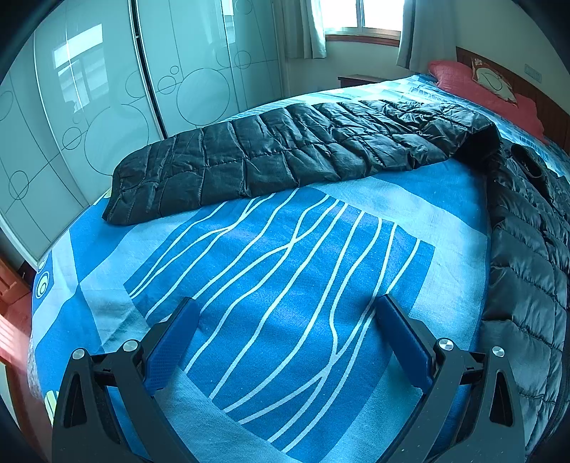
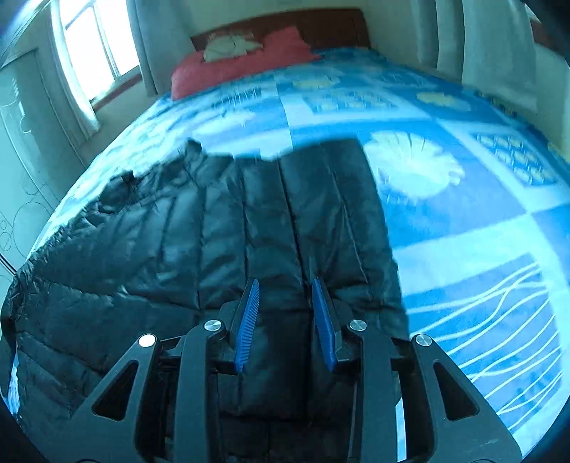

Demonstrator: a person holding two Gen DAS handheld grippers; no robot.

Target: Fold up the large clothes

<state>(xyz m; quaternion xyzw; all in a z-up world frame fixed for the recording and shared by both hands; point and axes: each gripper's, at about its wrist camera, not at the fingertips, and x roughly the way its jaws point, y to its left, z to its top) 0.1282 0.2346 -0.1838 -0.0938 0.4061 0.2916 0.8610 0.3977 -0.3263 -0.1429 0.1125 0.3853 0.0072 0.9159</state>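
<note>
A black quilted down jacket lies on the blue patterned bed sheet (image 1: 285,277). In the left wrist view one long sleeve (image 1: 285,149) stretches across the far side of the bed, and the jacket's body (image 1: 527,249) lies at the right edge. My left gripper (image 1: 288,302) hovers open over bare sheet, nothing between its blue pads. In the blurred right wrist view the jacket (image 2: 160,249) fills the left and middle. My right gripper (image 2: 285,281) stands narrowed over a quilted strip (image 2: 320,196), with puffy black fabric pinched between its pads.
Red pillows (image 2: 231,67) and a pale cushion (image 2: 231,46) lie at the wooden headboard. Glossy wardrobe doors (image 1: 107,107) run along the bed's far side. A curtained window (image 1: 359,17) is beyond. The bed's edge (image 1: 39,285) drops to a reddish floor at left.
</note>
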